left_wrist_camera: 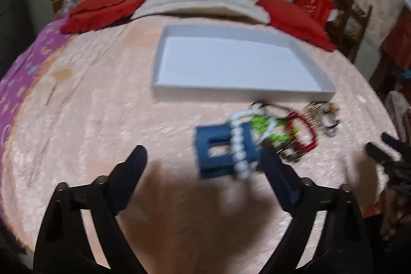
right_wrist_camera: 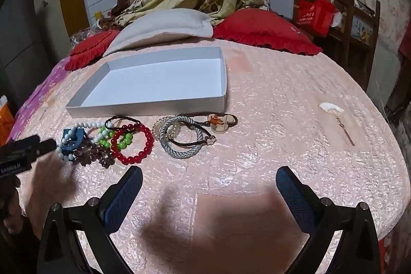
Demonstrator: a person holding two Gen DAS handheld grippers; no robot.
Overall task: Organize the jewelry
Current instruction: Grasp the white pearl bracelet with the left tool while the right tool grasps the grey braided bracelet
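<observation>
Both the left gripper [left_wrist_camera: 203,161] and right gripper [right_wrist_camera: 209,180] stand wide apart, holding nothing. Bracelets [right_wrist_camera: 133,143] lie beside the white tray [right_wrist_camera: 143,108]. White lettering on the red bag [right_wrist_camera: 313,14] is too small to read.

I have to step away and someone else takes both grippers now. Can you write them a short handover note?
Left gripper: open, nothing held, near the blue hair clip and white bead bracelet.
Right gripper: open, nothing held, over bare bedspread.
White box: nothing in it.
Red bracelet, green beads, brown beads, grey cord bracelet and hair ties lie before the box.
Done: nothing. Left: everything into the box.
</observation>
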